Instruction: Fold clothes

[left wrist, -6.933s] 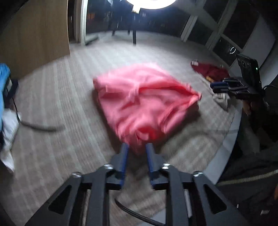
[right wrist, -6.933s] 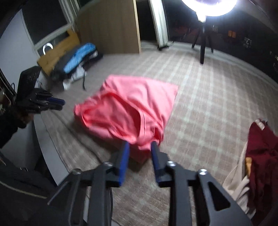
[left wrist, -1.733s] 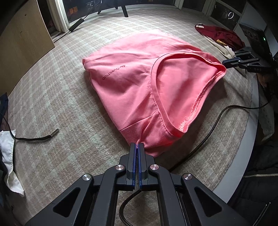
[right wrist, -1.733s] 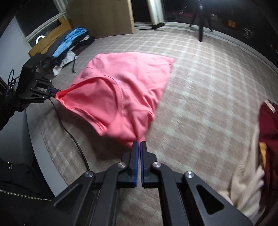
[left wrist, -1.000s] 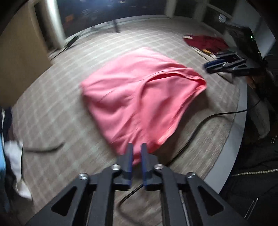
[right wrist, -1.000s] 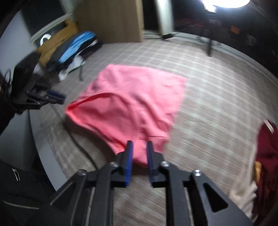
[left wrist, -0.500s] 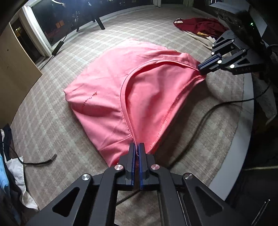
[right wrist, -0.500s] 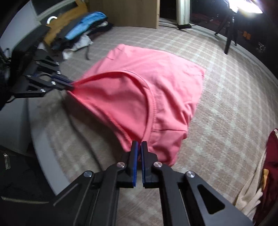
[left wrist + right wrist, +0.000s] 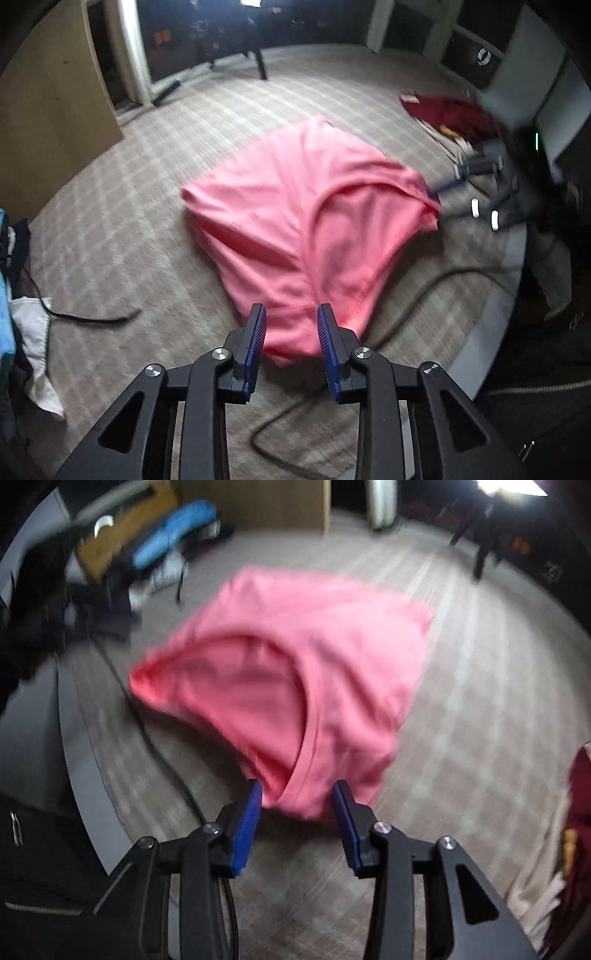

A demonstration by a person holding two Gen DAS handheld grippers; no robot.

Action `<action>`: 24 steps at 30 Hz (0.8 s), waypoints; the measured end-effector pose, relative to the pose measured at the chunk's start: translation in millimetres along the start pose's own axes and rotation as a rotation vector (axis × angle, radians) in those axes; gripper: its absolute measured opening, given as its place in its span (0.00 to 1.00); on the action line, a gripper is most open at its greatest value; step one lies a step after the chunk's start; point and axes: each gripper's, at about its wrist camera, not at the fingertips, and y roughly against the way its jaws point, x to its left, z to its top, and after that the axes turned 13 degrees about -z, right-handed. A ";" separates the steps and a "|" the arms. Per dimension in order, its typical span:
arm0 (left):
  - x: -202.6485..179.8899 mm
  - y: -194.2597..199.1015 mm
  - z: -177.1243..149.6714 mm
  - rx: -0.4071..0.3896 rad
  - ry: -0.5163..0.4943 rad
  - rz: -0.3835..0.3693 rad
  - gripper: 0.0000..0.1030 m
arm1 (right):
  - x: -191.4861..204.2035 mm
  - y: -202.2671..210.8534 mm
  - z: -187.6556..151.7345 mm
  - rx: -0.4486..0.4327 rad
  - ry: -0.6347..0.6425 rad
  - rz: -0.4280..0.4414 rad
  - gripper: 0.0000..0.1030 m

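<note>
A pink shirt (image 9: 306,229) lies spread on the checked cloth surface, its hem looped open toward me. My left gripper (image 9: 290,314) stands over its near corner. The jaws are opening, and the cloth lies between the blue pads (image 9: 258,332) without being pressed. In the right wrist view the same shirt (image 9: 295,672) is blurred. My right gripper (image 9: 297,794) is also opening over the opposite hem corner, with cloth loose between its pads. The right gripper (image 9: 443,184) shows blurred at the shirt's far right corner in the left wrist view.
A maroon garment (image 9: 450,110) lies at the back right. Blue and dark clothes (image 9: 173,535) are piled by a wooden panel (image 9: 55,110). A black cable (image 9: 406,295) curls along the rounded table edge (image 9: 498,295). A white cloth (image 9: 33,332) lies at the left.
Half a second ago both grippers were shut on the shirt's hem corners. Both have now parted, and the cloth sags loose between the pads. Both views are blurred by motion.
</note>
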 end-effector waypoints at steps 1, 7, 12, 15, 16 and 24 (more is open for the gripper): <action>7.3 -0.1 4.9 -0.012 0.008 0.014 0.27 | 1.1 -1.0 -3.8 0.027 0.014 0.027 0.35; 61.8 -37.2 46.4 -0.017 0.038 0.112 0.27 | -39.0 41.4 24.5 -0.120 -0.098 0.067 0.27; 86.9 -62.7 52.2 0.032 0.104 0.019 0.27 | -69.9 37.9 93.9 -0.216 -0.158 0.028 0.29; 89.5 -72.7 51.8 0.032 0.113 -0.024 0.26 | -52.5 21.3 142.6 -0.236 -0.109 0.076 0.29; 89.5 -74.7 51.6 0.030 0.115 -0.038 0.24 | -43.0 14.3 157.5 -0.238 -0.087 0.093 0.29; 97.0 -73.9 47.4 -0.025 0.161 -0.104 0.08 | 17.9 -74.0 249.3 -0.110 0.140 0.147 0.36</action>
